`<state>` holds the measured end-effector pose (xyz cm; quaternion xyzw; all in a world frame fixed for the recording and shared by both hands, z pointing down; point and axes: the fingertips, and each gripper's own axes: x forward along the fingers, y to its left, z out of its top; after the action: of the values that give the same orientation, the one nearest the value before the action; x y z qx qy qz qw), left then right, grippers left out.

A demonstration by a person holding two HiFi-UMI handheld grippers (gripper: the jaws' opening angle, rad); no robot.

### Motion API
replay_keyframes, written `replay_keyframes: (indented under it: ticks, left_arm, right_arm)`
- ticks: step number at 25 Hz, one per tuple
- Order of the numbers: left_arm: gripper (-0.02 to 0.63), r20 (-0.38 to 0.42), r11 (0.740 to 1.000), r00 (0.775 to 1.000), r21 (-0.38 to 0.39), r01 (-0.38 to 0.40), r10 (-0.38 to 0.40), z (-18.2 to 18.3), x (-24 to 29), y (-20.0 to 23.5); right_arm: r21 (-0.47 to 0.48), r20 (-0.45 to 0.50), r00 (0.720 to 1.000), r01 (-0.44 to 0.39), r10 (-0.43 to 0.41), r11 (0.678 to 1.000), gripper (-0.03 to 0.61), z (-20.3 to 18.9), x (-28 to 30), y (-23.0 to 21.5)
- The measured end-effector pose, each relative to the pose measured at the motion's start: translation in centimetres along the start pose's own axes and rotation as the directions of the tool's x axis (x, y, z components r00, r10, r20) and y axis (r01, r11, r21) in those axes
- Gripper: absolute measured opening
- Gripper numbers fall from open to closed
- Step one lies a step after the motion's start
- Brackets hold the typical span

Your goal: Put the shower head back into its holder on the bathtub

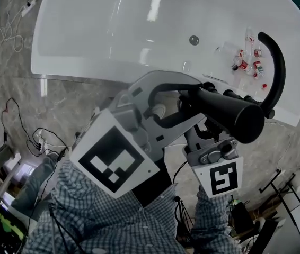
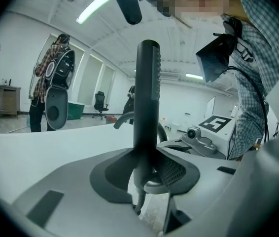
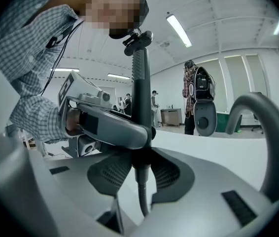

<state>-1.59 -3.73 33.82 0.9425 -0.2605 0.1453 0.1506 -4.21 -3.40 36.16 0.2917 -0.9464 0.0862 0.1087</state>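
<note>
Two tongs, left tongs (image 2: 147, 173) and right tongs (image 3: 139, 172), one shower head (image 1: 229, 112), one bathtub (image 1: 113, 36).

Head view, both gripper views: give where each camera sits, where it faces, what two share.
Head view: on the head, facing steeply down at the bathtub; shows sleeves, left gripper, right gripper.
Left gripper view: on that gripper, facing along jaws shut on the shower head; right gripper beyond.
Right gripper view: likewise, gripping it too; left gripper, sleeve showing.
Shared: both gripper views show the shower head.
</note>
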Motion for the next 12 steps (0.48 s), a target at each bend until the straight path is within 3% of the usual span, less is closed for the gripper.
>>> replay_keyframes:
  ticks: [12]
  left_arm:
    - [0.141, -0.032, 1.0, 0.999, -0.028, -0.013, 0.012, -3.4, 1.7, 0.7]
  right_arm:
    - [0.022, 0.009, 1.0, 0.015, -0.015, 1.0, 0.12, -3.7, 0.6, -0.8]
